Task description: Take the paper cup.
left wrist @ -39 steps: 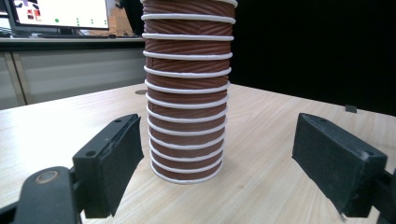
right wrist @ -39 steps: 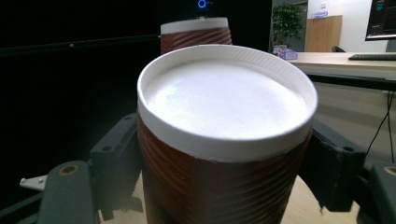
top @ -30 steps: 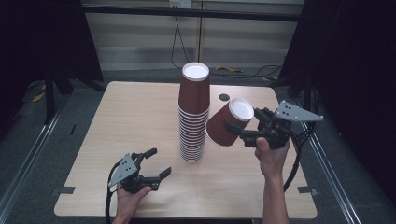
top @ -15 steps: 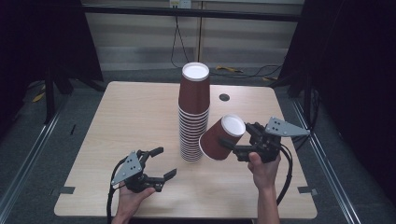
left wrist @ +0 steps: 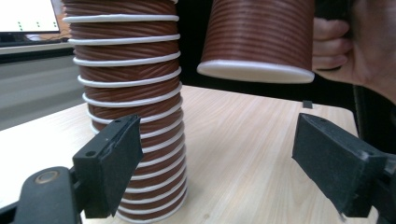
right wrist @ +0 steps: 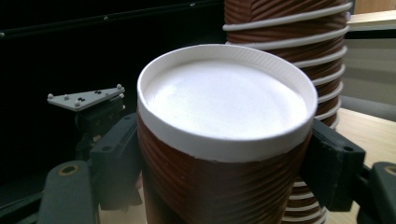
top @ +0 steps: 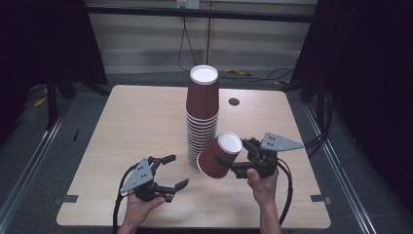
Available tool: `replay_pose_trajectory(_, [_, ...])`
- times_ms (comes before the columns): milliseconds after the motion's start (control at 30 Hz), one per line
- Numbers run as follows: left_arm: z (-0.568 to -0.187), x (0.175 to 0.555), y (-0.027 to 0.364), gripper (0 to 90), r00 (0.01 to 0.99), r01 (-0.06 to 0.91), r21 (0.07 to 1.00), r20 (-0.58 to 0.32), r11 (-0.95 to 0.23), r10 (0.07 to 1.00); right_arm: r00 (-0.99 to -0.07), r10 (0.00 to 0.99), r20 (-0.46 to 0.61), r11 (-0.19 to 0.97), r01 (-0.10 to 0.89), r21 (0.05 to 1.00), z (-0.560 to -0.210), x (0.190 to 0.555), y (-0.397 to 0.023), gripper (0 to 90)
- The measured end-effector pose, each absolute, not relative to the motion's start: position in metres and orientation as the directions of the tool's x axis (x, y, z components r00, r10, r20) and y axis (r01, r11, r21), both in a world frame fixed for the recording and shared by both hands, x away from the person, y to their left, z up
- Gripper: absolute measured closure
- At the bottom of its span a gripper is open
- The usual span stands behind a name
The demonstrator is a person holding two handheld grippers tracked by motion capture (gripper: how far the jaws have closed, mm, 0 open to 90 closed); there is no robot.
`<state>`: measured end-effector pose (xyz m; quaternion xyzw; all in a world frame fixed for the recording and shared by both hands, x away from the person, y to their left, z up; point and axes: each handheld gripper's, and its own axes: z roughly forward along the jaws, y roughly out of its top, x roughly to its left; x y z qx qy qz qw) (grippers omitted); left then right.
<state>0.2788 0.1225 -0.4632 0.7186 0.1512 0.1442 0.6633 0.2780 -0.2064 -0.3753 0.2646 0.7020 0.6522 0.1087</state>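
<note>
The right tongs (top: 229, 165) pinch 1 brown paper cup (top: 218, 156) by its ribbed wall, 1 jaw on each side, as the right gripper view confirms with the cup (right wrist: 224, 140) seated between both black jaws. The cup is tilted, its white closed end (right wrist: 224, 98) facing up toward the camera, its open rim toward the tabletop (top: 136, 126). In the left gripper view the cup (left wrist: 259, 37) hangs clear above the tabletop, its white rim not touching the wood.

The held cup sits just beside the lower part of the stack of cups (top: 202, 117), on the stack's right in the high view; whether the 2 touch cannot be told. The stack stands upright near the middle of the tabletop.

The left tongs (top: 171, 171) are low over the near left part of the tabletop, apart from the stack. Their jaws stand spread with nothing between them; in the left gripper view the stack (left wrist: 130, 93) rises beyond the left jaw.
</note>
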Motion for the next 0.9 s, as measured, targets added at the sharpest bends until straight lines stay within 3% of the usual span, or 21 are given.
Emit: replay_pose_trajectory(900, [-0.463, 0.274, 0.094, 15.3, 0.956, 0.013, 0.996, 0.014, -0.091, 0.293, -0.880, 0.417, 0.228, 0.054, 0.274, 0.960, -0.404, 0.281, -0.182, 23.0])
